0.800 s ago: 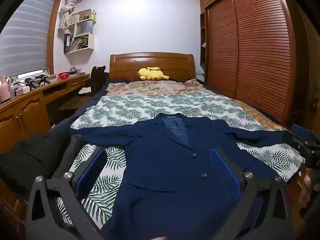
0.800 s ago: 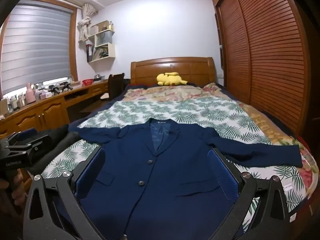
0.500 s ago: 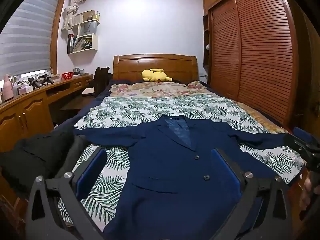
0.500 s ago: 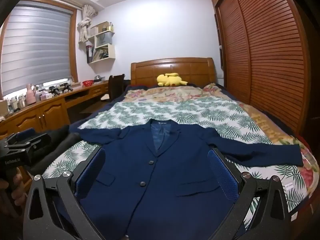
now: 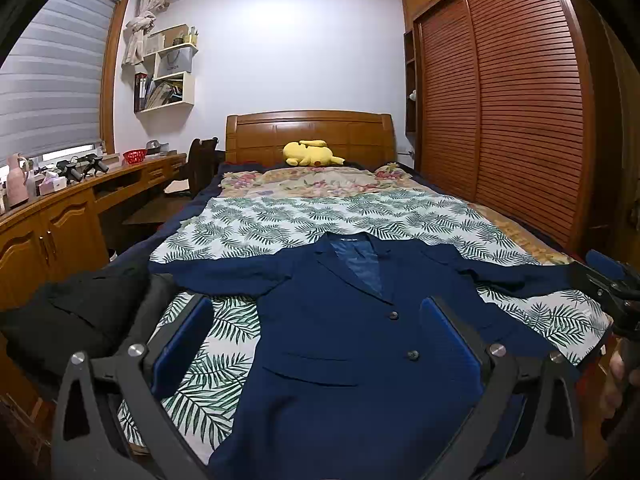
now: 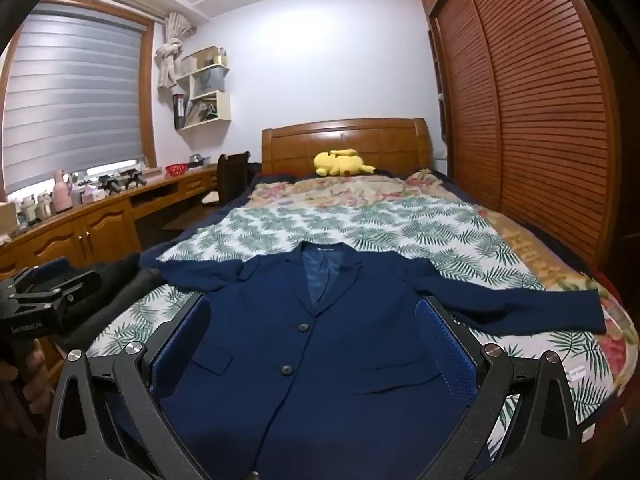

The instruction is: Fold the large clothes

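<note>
Hovering above the foot of the bed, the left gripper (image 5: 316, 336) stands with its jaws spread wide and nothing between the blue pads; the right gripper (image 6: 312, 336) is likewise spread wide and empty. Each camera also catches the other tool at its frame edge (a person's fingers show wrapped around the handles). Beneath and ahead of both grippers lies the navy blazer (image 6: 320, 340), spread flat, front side up, on the leaf-print sheet (image 6: 360, 224): collar toward the headboard (image 6: 344, 140), hem toward the cameras, two dark buttons down the front, a flap pocket on either side. One sleeve extends straight out toward the louvred wardrobe doors (image 6: 532, 100); the other reaches toward the desk side, its cuff near a dark garment (image 5: 76, 316) heaped at that edge of the bed. Farther up, a floral blanket (image 5: 312, 180) covers the mattress, and a yellow plush toy (image 5: 310, 153) rests against the headboard. A wooden desk (image 5: 80, 200) runs under the window blind (image 6: 72, 92).
</note>
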Tool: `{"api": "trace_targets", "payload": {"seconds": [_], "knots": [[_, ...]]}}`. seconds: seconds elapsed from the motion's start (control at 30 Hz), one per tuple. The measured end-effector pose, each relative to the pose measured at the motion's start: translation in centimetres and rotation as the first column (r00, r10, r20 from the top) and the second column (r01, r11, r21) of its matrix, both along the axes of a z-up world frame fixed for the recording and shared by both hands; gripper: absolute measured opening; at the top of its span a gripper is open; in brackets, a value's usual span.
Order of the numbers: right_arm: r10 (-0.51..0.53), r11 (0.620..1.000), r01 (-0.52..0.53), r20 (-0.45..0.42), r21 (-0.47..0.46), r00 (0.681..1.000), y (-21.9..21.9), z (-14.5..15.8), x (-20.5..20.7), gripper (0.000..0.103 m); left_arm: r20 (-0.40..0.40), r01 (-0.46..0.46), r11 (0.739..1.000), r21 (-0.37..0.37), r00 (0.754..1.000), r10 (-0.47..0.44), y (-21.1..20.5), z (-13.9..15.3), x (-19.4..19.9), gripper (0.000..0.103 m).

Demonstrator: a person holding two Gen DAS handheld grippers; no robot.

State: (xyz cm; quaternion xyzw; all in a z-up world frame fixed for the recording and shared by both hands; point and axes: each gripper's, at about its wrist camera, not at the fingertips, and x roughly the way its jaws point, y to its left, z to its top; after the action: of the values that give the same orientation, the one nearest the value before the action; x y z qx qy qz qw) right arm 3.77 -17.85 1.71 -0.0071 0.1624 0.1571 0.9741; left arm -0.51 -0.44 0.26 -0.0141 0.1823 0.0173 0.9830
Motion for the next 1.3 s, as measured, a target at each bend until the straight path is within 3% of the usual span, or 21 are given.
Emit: {"api": "trace_targets", "payload": {"seconds": [0.87, 1.3], "knots": [[0.002, 1.000, -0.002, 0.010, 0.007, 1.000, 0.1, 0.2, -0.4, 0.103, 0.023, 0.013, 1.000, -0.008, 1.000, -0.013, 0.0, 1.3, -1.4, 0.103], [0.004, 1.000, -0.004, 0.013, 0.012, 1.000, 0.4, 1.6, -0.8, 0.103, 0.024, 0.012, 1.000, -0.006, 1.000, -0.012, 0.0, 1.3, -1.4, 0.103]]}}
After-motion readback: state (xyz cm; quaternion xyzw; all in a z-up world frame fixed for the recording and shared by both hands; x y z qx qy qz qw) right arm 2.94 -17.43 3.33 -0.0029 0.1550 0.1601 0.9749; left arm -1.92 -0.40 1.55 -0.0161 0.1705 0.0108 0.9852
